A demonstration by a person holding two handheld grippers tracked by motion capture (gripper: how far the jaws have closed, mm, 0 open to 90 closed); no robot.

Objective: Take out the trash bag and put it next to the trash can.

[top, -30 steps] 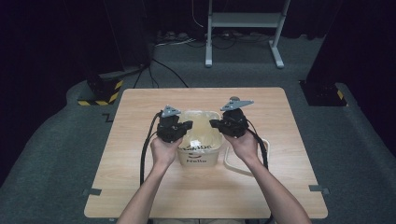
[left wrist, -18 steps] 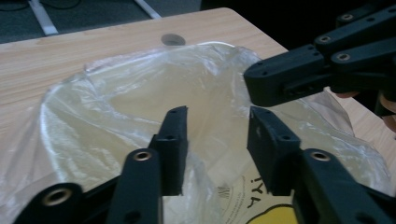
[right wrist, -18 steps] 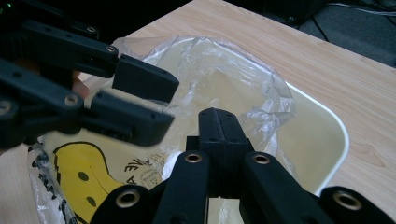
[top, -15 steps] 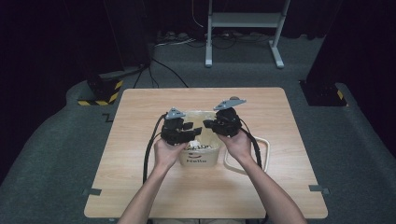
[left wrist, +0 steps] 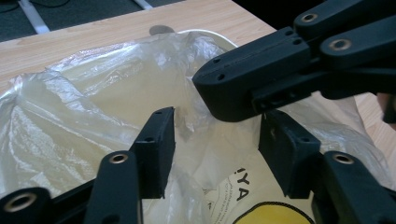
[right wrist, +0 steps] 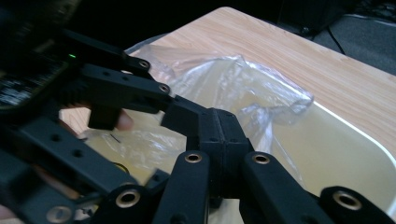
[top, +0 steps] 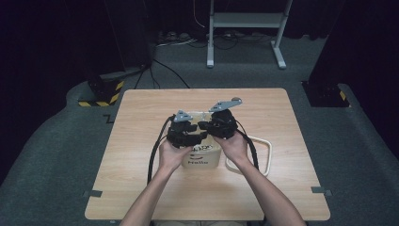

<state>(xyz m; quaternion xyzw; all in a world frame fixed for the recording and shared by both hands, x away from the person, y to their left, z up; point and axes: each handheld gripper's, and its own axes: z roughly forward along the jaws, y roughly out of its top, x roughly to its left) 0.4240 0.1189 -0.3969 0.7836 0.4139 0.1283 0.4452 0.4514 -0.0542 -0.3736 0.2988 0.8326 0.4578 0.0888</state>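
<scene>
From the high view, a person stands at a wooden counter (top: 141, 179) with a tool in each hand, both held close together over a small white bin (top: 202, 157) in the middle of the counter. The left tool (top: 200, 136) and the right tool (top: 203, 125) nearly meet above the bin, and a white loop-shaped handle (top: 263, 157) lies on the counter just beside the bin. In the left gripper view, the left tool (left wrist: 215, 140) has its jaws apart (they have just been opening), and the clear plastic bag (left wrist: 84, 107) that lines the bin lies between and behind them, with no pad pressing on it. The right tool (left wrist: 224, 100) pokes in from the upper right, its tip just above the gap. In the right gripper view, the right tool (right wrist: 223, 135) has its jaws squeezed tight together; I cannot tell if a bit of bag is caught in them. The crumpled plastic bag (right wrist: 243, 88) sits just past the tip, puffed up over the white bin (right wrist: 355, 154), and the left tool (right wrist: 154, 105) reaches in from the left side.
</scene>
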